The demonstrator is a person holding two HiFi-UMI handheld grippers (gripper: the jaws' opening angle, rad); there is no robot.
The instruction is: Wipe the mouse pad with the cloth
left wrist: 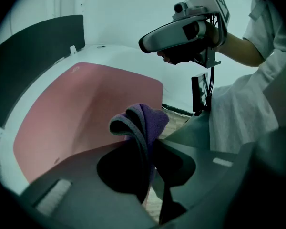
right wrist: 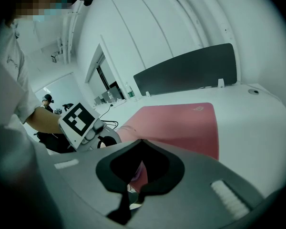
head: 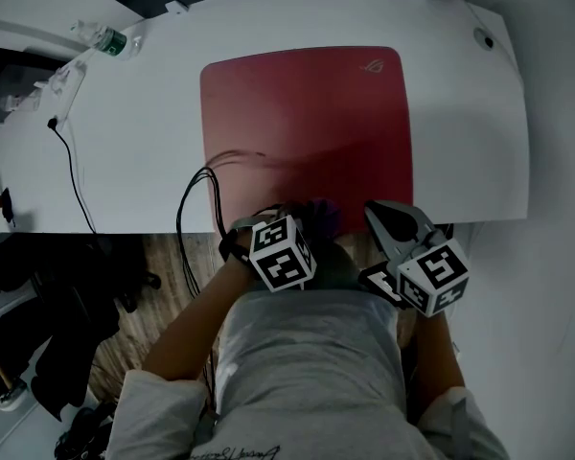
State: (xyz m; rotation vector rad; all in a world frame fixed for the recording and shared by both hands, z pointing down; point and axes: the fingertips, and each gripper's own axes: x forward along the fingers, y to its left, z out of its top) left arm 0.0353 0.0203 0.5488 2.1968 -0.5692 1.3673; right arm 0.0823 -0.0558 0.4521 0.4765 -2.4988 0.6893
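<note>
A red mouse pad (head: 307,123) lies flat on the white desk (head: 465,113), reaching its near edge. My left gripper (head: 302,223) hovers at that near edge, shut on a folded purple cloth (head: 323,217). In the left gripper view the cloth (left wrist: 145,120) sticks up from between the jaws, above the pad's near corner (left wrist: 81,109). My right gripper (head: 379,214) is beside it on the right, over the desk's front edge, shut with nothing in it. The right gripper view shows its closed jaws (right wrist: 131,192) and the pad (right wrist: 181,123) ahead.
Black cables (head: 196,199) loop over the desk's front edge left of the pad. A plastic bottle (head: 105,39) lies at the far left corner. A dark partition panel (right wrist: 186,73) stands behind the desk. The person's torso (head: 307,353) is close to the front edge.
</note>
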